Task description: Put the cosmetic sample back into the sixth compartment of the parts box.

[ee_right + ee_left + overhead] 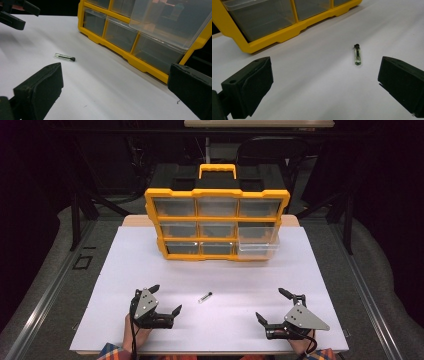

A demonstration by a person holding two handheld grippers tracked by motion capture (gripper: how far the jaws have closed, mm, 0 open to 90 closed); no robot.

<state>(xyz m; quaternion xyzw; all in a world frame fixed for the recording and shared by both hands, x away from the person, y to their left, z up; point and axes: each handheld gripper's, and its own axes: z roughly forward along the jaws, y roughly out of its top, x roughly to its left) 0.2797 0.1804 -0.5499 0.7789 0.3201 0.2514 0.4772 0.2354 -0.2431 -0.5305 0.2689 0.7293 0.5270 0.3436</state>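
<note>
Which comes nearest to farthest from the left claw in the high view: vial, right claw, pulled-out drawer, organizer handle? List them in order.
1. vial: on the white board, just right of the left claw.
2. right claw: near edge, far right.
3. pulled-out drawer: right side of the organizer's lower rows.
4. organizer handle: top of the organizer, at the back.

**Items counted on the white table**

One small clear glass vial with a black cap (pixel 204 297) is counted. One yellow plastic organiser with a carrying handle (pixel 217 222) is seen, with nine clear drawers, one clear plastic drawer (pixel 258 240) being pulled out. Two black two-jaw grippers are counted.
</note>
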